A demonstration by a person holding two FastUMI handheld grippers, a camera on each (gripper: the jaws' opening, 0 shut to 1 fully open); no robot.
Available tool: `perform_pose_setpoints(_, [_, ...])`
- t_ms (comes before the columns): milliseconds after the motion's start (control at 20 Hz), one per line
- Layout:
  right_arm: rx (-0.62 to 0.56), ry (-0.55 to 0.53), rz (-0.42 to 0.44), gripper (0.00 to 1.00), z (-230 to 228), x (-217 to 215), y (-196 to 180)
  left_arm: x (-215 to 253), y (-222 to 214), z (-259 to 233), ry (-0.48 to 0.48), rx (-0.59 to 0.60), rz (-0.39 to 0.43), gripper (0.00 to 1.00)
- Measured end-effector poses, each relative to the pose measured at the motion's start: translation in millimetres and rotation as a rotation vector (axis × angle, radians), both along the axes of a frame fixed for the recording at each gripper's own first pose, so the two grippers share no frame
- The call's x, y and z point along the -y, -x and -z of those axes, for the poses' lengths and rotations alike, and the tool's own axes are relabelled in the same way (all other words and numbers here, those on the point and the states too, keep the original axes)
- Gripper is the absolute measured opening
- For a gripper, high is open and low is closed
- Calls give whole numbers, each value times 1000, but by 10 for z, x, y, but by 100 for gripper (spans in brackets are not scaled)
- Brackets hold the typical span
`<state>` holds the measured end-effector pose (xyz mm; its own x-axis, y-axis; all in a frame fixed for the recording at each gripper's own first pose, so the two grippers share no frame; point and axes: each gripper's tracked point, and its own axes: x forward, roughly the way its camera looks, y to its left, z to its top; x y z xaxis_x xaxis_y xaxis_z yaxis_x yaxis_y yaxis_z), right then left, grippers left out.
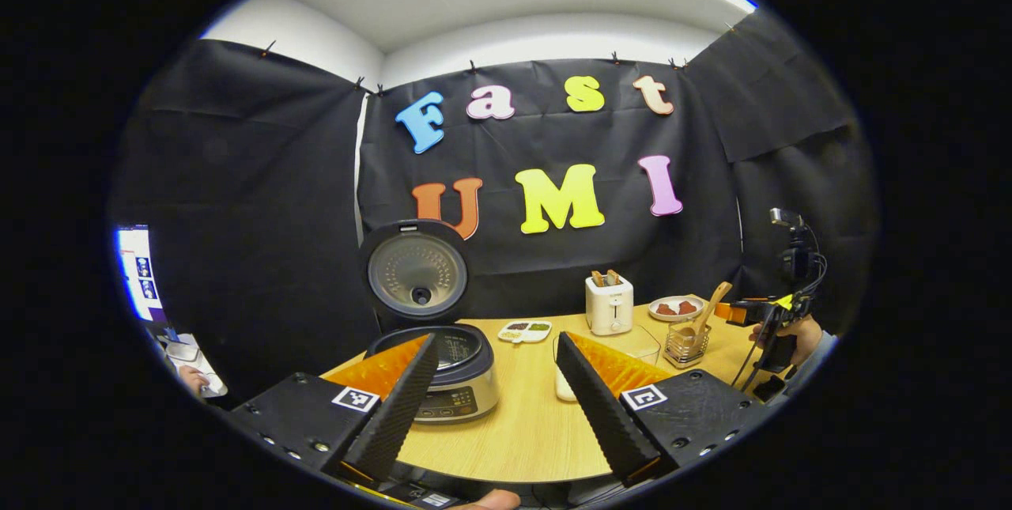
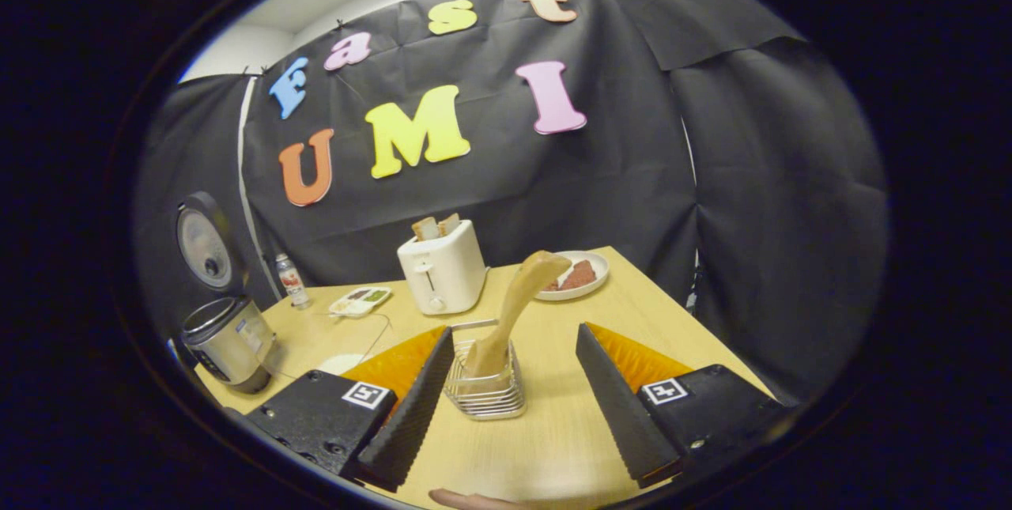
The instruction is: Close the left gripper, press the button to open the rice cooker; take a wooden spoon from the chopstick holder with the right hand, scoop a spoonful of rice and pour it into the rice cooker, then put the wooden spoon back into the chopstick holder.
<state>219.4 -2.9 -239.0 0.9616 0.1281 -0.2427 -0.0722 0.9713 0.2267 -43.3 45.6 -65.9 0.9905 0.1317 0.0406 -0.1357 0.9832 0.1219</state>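
Stood in the chopstick holder (image 2: 485,383) at lower centre of the right gripper view, wooden spoon (image 2: 518,300) leaning upper right, just ahead of the wide-open, empty right gripper (image 2: 514,407).

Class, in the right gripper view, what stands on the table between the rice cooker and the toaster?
A small bottle and a divided dish stand between the rice cooker and toaster, in the right gripper view.
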Motion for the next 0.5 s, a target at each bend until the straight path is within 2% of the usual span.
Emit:
perform_pose_setpoints(100, [-9, -12, 1, 100, 64, -29, -203, -49, 8, 10, 35, 7, -6, 96])
perform_pose_setpoints(150, [-4, -17, -1, 93, 79, -63, -284, -39, 1, 8, 58, 11, 2, 96])
perform_pose_setpoints(200, [6, -16, 0, 100, 76, -88, -363, -48, -2, 8, 72, 15, 9, 95])
perform_pose_setpoints(250, [8, -9, 1, 99, 86, -117, -443, -91, 2, 16, 79, 14, 7, 96])
perform_pose_setpoints(300, [11, -5, -8, 89, 91, -165, -484, -159, -5, 17, 75, 19, -10, 96])
perform_pose_setpoints(350, [15, 1, -11, 94, 93, -209, -527, -247, 2, 7, 64, 26, -32, 96])
perform_pose_setpoints(400, [3, 9, -3, 85, 125, -214, -581, -320, 13, 6, 54, 30, -53, 96])
perform_pose_setpoints(450, [1, -1, -3, 87, 139, -238, -624, -333, 5, 28, 49, 26, -59, 96])
perform_pose_setpoints(500, [-23, -13, -23, 81, 171, -290, -656, -324, -8, 39, 53, 21, -57, 96])
